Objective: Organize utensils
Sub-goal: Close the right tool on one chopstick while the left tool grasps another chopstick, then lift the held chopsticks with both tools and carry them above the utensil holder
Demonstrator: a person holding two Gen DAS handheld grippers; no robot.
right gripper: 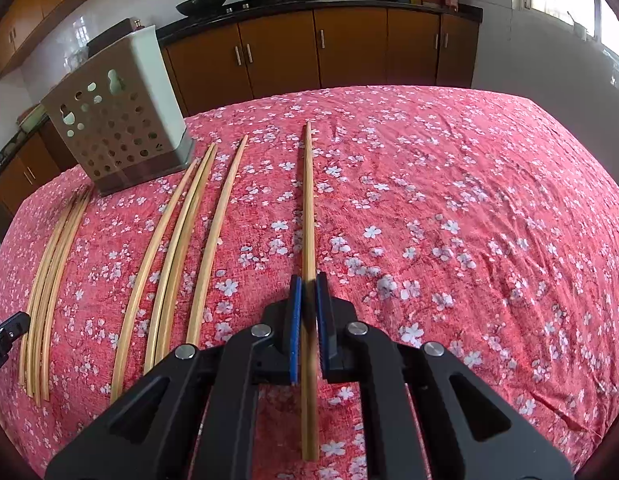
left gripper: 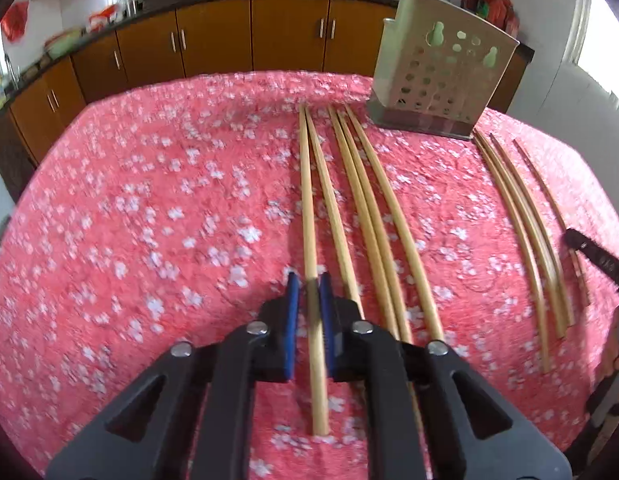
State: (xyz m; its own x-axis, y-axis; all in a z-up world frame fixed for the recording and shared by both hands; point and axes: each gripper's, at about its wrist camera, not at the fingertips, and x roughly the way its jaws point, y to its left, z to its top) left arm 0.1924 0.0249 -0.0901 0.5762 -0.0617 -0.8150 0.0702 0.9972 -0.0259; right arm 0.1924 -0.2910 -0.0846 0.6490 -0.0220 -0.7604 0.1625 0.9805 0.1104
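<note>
So there's a pink floral tablecloth (left gripper: 149, 200), a perforated metal utensil holder (left gripper: 441, 80) upright at the far edge, then pale wooden chopsticks (left gripper: 373, 208) lying lengthwise, pointing toward it. Left gripper (left gripper: 308, 284) pinches the leftmost chopstick (left gripper: 307, 208); right gripper (right gripper: 308, 284) clamps the rightmost chopstick (right gripper: 308, 200)

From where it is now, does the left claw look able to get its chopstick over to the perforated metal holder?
Probably yes. The left claw is shut on the leftmost chopstick, and the holder stands upright at the table's far edge with only flat chopsticks lying between.
</note>
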